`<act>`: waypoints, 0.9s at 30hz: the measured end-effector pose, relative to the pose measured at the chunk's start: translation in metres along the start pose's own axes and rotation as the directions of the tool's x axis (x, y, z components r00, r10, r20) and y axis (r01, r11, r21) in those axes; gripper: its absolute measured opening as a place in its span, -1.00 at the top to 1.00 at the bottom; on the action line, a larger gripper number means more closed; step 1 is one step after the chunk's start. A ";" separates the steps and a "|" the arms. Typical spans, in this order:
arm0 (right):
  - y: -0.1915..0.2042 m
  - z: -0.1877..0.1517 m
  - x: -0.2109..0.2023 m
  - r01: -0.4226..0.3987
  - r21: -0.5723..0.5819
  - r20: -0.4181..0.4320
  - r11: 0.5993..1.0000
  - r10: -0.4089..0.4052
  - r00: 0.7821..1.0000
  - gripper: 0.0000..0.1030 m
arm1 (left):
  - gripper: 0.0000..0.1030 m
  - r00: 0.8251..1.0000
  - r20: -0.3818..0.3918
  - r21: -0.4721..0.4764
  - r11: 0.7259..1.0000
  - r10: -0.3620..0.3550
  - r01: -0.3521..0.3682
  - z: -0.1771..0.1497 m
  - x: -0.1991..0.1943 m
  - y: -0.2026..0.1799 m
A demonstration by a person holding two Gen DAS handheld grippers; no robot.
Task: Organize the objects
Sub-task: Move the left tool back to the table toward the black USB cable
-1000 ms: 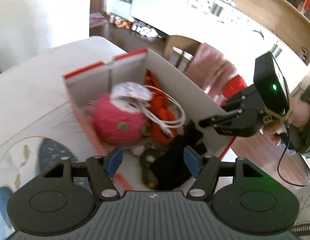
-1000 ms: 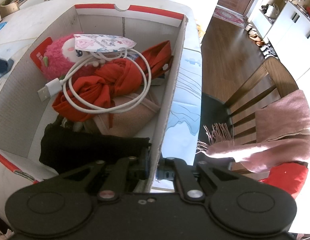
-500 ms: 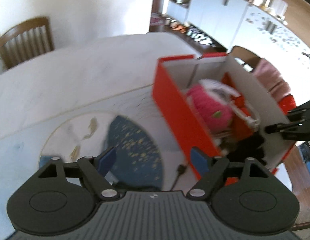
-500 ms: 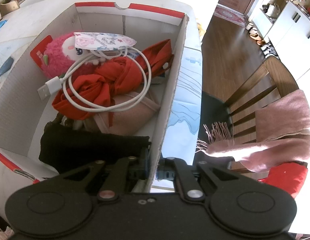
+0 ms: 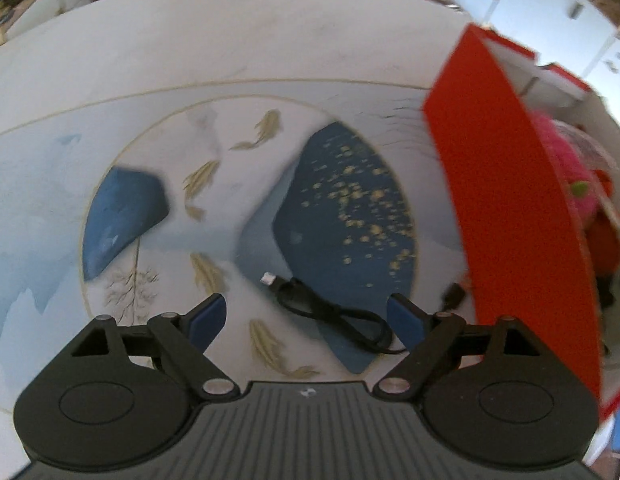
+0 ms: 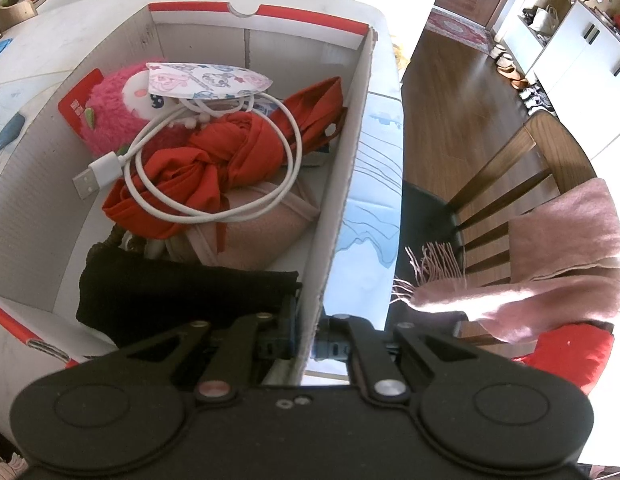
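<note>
Red-walled box (image 6: pixel 342 184) judged mostly packed, its wall pinched by the closed right gripper (image 6: pixel 305 344); one black cable (image 5: pixel 334 312) left on the table (image 5: pixel 229 40) beneath the wide-open, empty left gripper (image 5: pixel 305 316).

I see a thin black USB cable (image 5: pixel 330 312) lying loosely looped on the table, just left of the red cardboard box (image 5: pixel 510 216). Box sits upright, open top, holding a pink plush toy (image 6: pixel 117 116), coiled white USB cable (image 6: pixel 213 168), knotted red cloth (image 6: pixel 229 152), patterned face mask (image 6: pixel 205 80), black fabric (image 6: pixel 181 296).

left tool (image 5: pixel 305 312) blk, blue pads | right tool (image 6: pixel 305 344) blk, silver screws
</note>
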State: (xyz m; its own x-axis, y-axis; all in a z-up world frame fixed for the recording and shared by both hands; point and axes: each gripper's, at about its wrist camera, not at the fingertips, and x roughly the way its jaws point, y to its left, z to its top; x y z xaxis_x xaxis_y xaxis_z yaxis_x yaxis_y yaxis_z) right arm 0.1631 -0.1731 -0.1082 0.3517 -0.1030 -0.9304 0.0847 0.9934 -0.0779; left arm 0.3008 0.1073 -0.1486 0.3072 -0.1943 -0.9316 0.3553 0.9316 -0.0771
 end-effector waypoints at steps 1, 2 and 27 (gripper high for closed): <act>0.000 0.000 0.000 0.000 0.001 0.000 1.000 0.000 1.000 0.89 | -0.70 1.000 -0.001 -0.014 1.000 0.022 -0.022 0.000 0.003 -0.001; -0.001 -0.001 0.000 0.001 0.002 0.000 1.000 -0.001 1.000 0.89 | -0.70 0.999 0.000 -0.025 0.999 0.040 -0.040 -0.001 0.004 -0.002; 0.001 -0.002 0.001 0.003 0.002 -0.002 1.000 -0.003 1.000 0.89 | -0.70 0.993 0.007 -0.003 0.993 0.116 -0.116 -0.016 0.008 0.004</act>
State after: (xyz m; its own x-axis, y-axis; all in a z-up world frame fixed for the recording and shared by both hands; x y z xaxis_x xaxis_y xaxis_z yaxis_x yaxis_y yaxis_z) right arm 0.1615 -0.1721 -0.1096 0.3499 -0.1058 -0.9308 0.0879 0.9929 -0.0799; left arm 0.2901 0.1140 -0.1623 0.3527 -0.0871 -0.9317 0.3148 0.9487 0.0305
